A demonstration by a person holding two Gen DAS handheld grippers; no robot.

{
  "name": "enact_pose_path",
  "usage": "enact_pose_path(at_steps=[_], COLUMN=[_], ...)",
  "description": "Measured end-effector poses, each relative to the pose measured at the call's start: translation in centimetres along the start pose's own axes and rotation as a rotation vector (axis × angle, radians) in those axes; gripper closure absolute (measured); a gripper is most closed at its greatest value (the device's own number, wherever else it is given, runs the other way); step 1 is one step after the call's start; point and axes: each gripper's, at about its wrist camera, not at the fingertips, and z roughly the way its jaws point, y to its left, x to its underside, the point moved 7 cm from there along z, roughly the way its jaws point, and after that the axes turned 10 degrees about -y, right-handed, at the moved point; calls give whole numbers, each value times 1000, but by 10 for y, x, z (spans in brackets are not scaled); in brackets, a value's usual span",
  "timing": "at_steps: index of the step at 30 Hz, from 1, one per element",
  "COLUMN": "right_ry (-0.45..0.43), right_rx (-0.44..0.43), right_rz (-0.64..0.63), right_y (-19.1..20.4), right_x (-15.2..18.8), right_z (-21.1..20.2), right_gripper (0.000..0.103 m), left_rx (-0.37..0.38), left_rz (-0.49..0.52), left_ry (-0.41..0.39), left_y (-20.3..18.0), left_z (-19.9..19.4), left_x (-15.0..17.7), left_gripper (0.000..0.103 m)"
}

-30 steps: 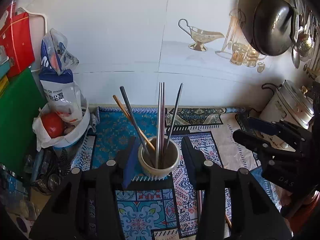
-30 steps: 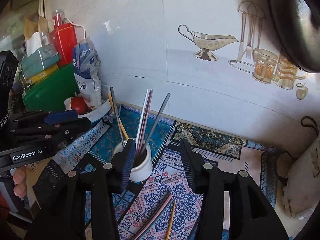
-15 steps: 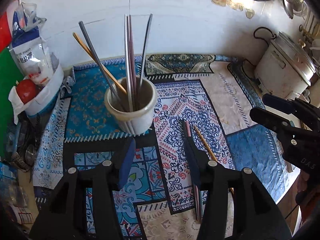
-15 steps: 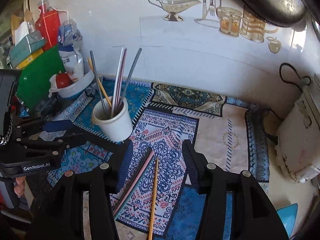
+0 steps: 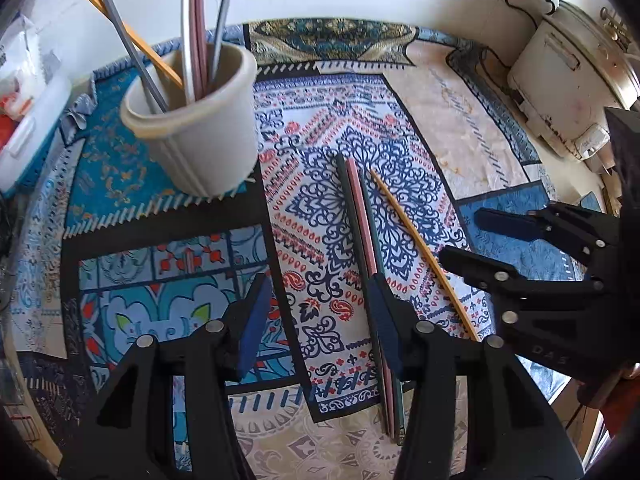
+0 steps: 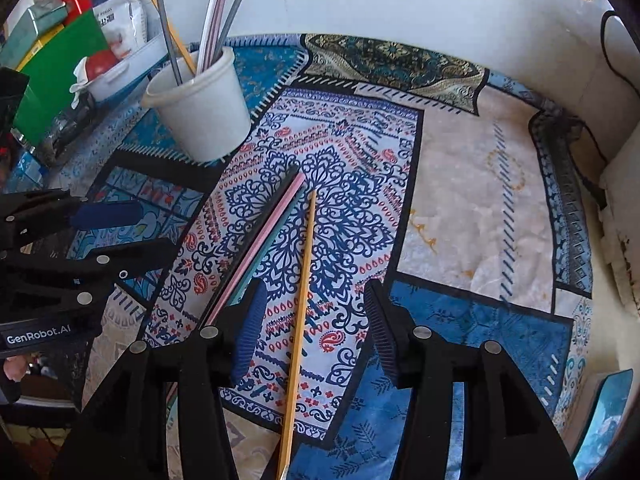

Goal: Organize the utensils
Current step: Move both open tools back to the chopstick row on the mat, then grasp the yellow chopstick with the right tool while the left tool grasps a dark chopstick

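1. The wooden chopstick (image 6: 298,312) lies flat on the patterned mat (image 6: 472,208), beside the pink-and-green pair (image 6: 264,240). It is probably light, stiff and thin, so pinching it mid-length looks best.
2. The cream cup (image 6: 204,116) holds several upright sticks (one wooden).
3. The right gripper (image 6: 314,328) is wide open over the chopstick, and the left gripper (image 5: 320,326) is wide open and empty.

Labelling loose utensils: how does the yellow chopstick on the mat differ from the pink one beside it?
The yellow chopstick is thin and lies alone; the pink chopstick is thicker and lies pressed against a teal chopstick. The yellow one runs between the right claw's open fingers; the pink one passes outside them. Both lie flat on the mat.
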Motion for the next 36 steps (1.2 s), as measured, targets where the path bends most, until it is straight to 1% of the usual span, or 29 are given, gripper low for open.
enact_pose_path(at_steps=[2, 4, 7, 10, 12, 14, 15, 17, 21, 22, 25, 26, 32, 36], right_ry=[26, 51, 65, 76, 80, 86, 91, 102, 114, 117, 112, 114, 101, 105], right_rx=[-22, -34, -53, -69, -82, -92, -96, -101, -91, -89, -69, -69, -61, -56], right_rz=[5, 14, 17, 20, 22, 21, 21, 18, -11, -17, -36, -26, 79, 96], right_y=[2, 1, 2, 2, 2, 0, 0, 1, 5, 5, 2, -1, -29, -37], right_x=[5, 9, 11, 13, 17, 24, 29, 37, 51, 54, 59, 58, 55, 50], right_z=[12, 22, 27, 27, 21, 18, 15, 10, 3, 3, 0, 0, 0, 4], right_gripper=[71, 77, 81, 81, 81, 81, 81, 81, 81, 82, 91, 93, 97, 97], left_rx=[9, 21, 42, 64, 68, 64, 67, 74, 70, 65, 43, 38, 52, 69], left_rz=[-3, -8, -18, -21, -11, -7, -10, -23, -34, -30, -8, -9, -44, -19], left_ry=[14, 26, 41, 42, 37, 41, 48, 59, 50, 47, 41, 40, 83, 134], left_y=[-1, -2, -5, -11, -14, -15, -15, -15, -15, -16, -16, -15, 4, 12], left_z=[8, 16, 29, 39, 45, 52, 56, 62, 69, 70, 71, 69, 55, 45], left_x=[1, -1, -6, -13, -18, -21, -22, -25, -32, -33, -34, -33, -13, 2], left_gripper=[61, 71, 80, 84, 85, 88, 90, 91, 95, 97, 98, 98, 98, 98])
